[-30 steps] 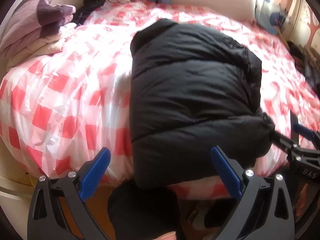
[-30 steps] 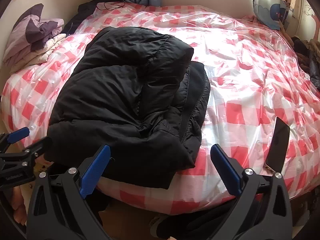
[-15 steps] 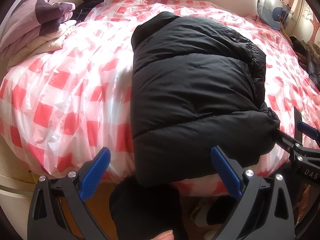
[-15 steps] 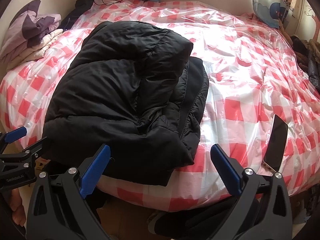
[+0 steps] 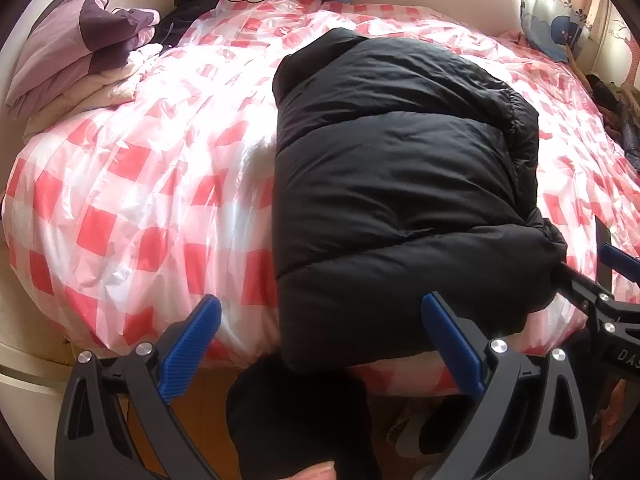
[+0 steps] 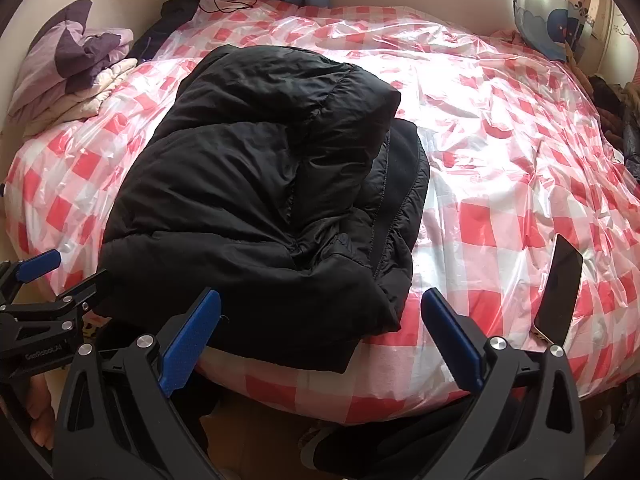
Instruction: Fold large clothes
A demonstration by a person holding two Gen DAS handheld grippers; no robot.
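Left wrist view
Left tongs (image 5: 320,344): spread wide with nothing between the blue pads, held level just off the near edge of the bed, pointing toward 12 o'clock.
Black puffer jacket (image 5: 400,184): folded into a thick bundle on the bed, running from the centre down to 6 o'clock, where its lower edge overhangs the mattress rim.
Right tongs (image 5: 588,280): enter at 3 o'clock, angled toward the jacket's near right corner; the tips sit against the fabric, and whether they pinch it cannot be told here.
Bed cover (image 5: 132,184): glossy red-and-white check plastic sheet over the whole bed.
Folded bedding (image 5: 76,52): purple and cream pile at 10 o'clock.
Fingertip (image 5: 316,472): a person's fingertip shows at 6 o'clock, under the tongs.

Right wrist view
Right tongs (image 6: 320,344): wide apart and empty, held level at the bed's near edge, aimed at 12 o'clock.
Black puffer jacket (image 6: 248,184): lies left of centre, its layered open edge facing 3 o'clock.
Left tongs (image 6: 68,276): at 9 o'clock, jaws parted, one tip by the jacket's near left corner.
Phone (image 6: 560,288): dark screen up, on the cover at 4 o'clock, well apart from the jacket.
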